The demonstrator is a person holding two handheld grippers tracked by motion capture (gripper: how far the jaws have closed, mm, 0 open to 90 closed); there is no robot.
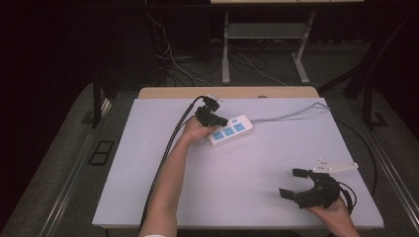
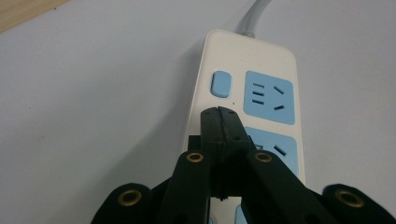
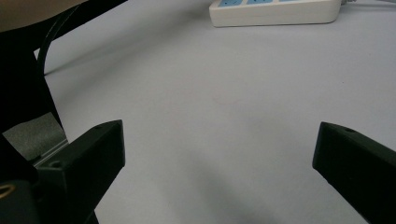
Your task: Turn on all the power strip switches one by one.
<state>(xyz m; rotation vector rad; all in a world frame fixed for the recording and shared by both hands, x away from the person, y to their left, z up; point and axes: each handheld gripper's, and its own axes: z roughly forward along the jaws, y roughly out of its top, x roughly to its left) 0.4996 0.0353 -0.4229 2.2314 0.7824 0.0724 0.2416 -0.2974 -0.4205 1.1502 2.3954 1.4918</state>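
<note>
A white power strip (image 1: pixel 230 130) (image 2: pixel 252 60) (image 3: pixel 275 14) with three blue sockets lies at the middle back of the table, and its grey cord (image 1: pixel 291 114) runs off to the right. My left gripper (image 1: pixel 221 121) (image 2: pixel 219 113) is shut, its pads pressed together with nothing between them. Its tips are over the strip's left part, just short of the blue switch (image 2: pixel 221 84); I cannot tell whether they touch the strip. My right gripper (image 1: pixel 291 183) (image 3: pixel 219 140) rests open at the front right, with bare table between its fingers.
The pale tabletop (image 1: pixel 222 187) has a wooden edge (image 1: pixel 227 92) at the back. The left gripper's black cable (image 1: pixel 168 148) trails along the forearm to the front edge. Desk legs (image 1: pixel 226 54) and loose cables stand on the floor behind.
</note>
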